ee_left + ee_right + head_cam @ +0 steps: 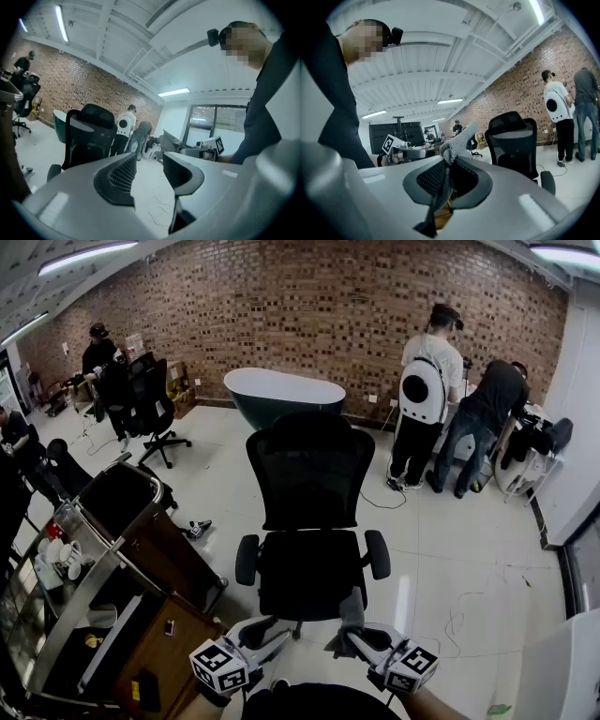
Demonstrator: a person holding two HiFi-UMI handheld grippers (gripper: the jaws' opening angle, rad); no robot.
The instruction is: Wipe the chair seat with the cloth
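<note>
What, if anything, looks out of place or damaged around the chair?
Nothing looks damaged or spilled. The chair stands upright, its seat bare. The cloth is pinched in the right gripper, not yet on the seat. Only a loose cable trails on the floor.

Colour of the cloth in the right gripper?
Grey cloth, knitted texture; best seen in the right gripper view.

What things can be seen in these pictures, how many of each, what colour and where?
office chair: one, black, centre.
second office chair: one, black, far left.
tub: one, dark green, behind the office chair.
cart: one, brown, left.
cups: several, white, on the cart.
bystanders: at least four, mostly dark-clothed, room's edges.
cloth: one, grey, in the right gripper.
left gripper: one, grey, low left, open, empty.
right gripper: one, grey, low right, shut on cloth.
</note>
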